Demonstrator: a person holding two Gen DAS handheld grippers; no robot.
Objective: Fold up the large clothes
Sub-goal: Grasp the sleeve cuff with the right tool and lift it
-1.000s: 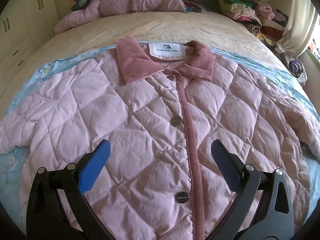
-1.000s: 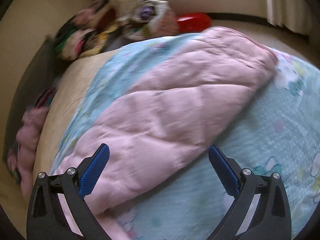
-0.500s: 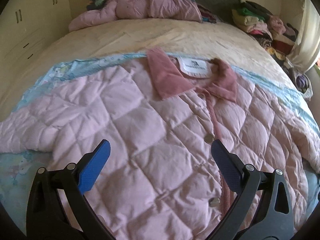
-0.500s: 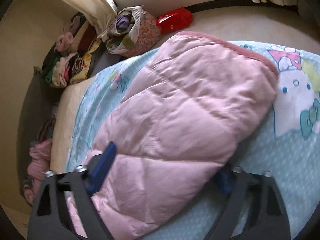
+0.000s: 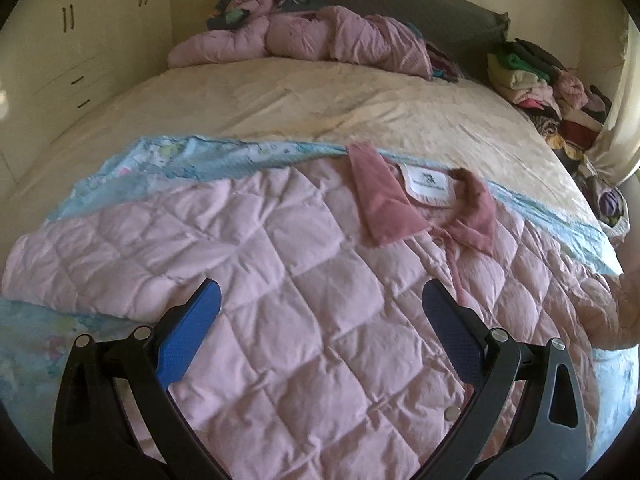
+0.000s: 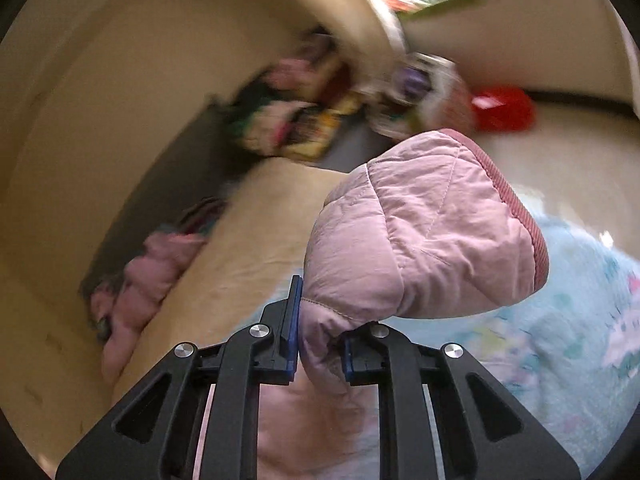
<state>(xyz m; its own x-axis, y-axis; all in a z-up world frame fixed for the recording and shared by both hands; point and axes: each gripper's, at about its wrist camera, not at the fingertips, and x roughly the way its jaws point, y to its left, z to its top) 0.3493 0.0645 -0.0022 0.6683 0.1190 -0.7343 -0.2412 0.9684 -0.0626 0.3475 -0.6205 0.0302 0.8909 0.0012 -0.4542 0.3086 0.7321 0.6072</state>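
jacket point(image 5: 304, 280): pink quilted puffer, corduroy collar, label unreadable | R gripper point(image 6: 318, 344): jaws just closed, clamping sleeve point(image 6: 420, 232), ribbed cuff | L gripper point(image 5: 320, 336): jaws wide, empty

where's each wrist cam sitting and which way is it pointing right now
Left wrist: above the quilted pink jacket on the bed, facing the headboard; the open left gripper shows, nothing between its fingers.
Right wrist: raised by the bed's side, facing the clothes pile in the corner; the right gripper has just closed on the jacket's sleeve.
Shared: the jacket, the light blue blanket under it and the crumpled pink garment by the headboard.
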